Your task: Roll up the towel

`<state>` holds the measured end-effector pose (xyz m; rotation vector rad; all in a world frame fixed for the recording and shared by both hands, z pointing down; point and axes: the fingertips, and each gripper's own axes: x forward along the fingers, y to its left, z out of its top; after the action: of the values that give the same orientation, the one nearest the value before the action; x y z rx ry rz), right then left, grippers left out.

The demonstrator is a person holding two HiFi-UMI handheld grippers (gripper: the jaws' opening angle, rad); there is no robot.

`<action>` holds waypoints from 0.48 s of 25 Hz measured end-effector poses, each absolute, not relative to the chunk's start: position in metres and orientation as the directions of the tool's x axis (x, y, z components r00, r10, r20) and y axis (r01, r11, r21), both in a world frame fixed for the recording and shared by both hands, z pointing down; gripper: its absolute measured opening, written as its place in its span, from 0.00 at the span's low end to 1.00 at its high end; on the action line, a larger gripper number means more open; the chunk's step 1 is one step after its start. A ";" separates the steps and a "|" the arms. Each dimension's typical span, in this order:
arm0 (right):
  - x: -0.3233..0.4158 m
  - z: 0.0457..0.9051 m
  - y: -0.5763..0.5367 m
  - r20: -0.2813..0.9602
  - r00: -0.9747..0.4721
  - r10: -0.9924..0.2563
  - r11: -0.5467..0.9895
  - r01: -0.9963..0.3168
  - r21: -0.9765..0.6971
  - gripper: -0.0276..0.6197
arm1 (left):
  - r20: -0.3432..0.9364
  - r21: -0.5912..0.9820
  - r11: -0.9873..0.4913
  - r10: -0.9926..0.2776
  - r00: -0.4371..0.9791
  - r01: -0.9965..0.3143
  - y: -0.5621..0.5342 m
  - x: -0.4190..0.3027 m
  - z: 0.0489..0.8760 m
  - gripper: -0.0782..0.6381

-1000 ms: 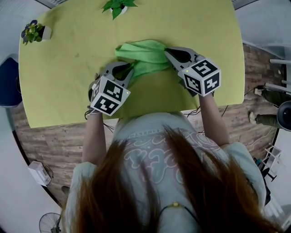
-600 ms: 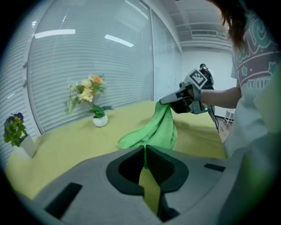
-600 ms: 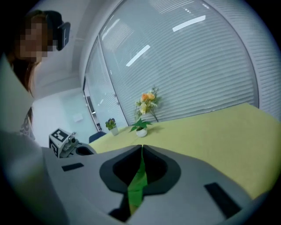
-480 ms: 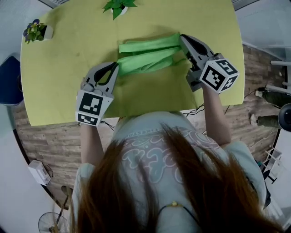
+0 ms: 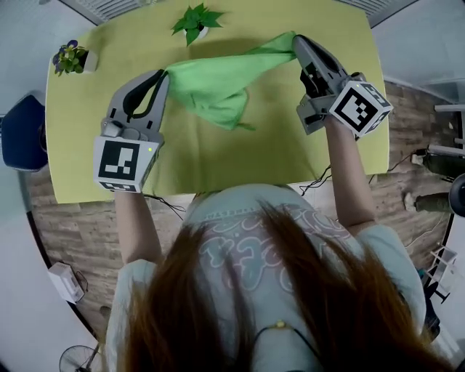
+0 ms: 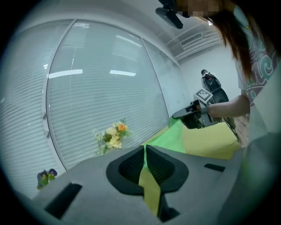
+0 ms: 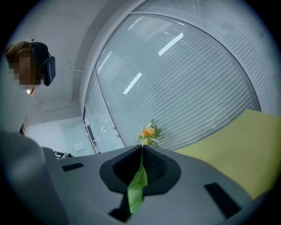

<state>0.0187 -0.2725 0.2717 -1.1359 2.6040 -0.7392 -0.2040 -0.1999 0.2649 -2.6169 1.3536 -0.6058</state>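
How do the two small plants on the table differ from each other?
The middle plant has broad bright-green leaves; the corner plant has small darker ones. The middle plant bears cream and orange flowers, the corner plant purple ones. Both stand at the table's far edge, apart from the towel.

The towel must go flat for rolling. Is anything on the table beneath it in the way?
Nothing visible. The left gripper and right gripper hold the towel over bare table; the leafy plant and flower pot stand at the far edge.
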 end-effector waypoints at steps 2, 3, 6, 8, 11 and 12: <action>0.019 0.249 -0.287 -0.028 -0.675 -0.737 0.596 -0.629 -0.498 0.06 | 0.252 -0.321 -0.572 -0.820 0.514 -0.755 -0.219 -0.206 0.242 0.14; 0.020 0.238 -0.295 -0.044 -0.670 -0.741 0.602 -0.635 -0.485 0.06 | 0.229 -0.329 -0.567 -0.824 0.519 -0.755 -0.229 -0.205 0.230 0.14; 0.028 0.206 -0.315 -0.088 -0.657 -0.749 0.619 -0.646 -0.447 0.06 | 0.166 -0.380 -0.555 -0.828 0.536 -0.740 -0.248 -0.196 0.191 0.14; 0.031 0.188 -0.319 -0.112 -0.655 -0.747 0.633 -0.651 -0.419 0.06 | 0.136 -0.418 -0.549 -0.825 0.548 -0.724 -0.248 -0.191 0.171 0.14; 0.037 0.173 -0.321 -0.140 -0.653 -0.745 0.645 -0.650 -0.402 0.06 | 0.104 -0.438 -0.558 -0.810 0.577 -0.705 -0.240 -0.183 0.152 0.14; 0.039 0.172 -0.320 -0.144 -0.652 -0.744 0.646 -0.647 -0.406 0.06 | 0.090 -0.439 -0.568 -0.799 0.594 -0.697 -0.235 -0.178 0.147 0.14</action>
<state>0.0392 -0.3200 0.1722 -1.1161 2.5689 -0.4636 -0.1779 -0.2354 0.1466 -2.4673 1.2077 -0.3974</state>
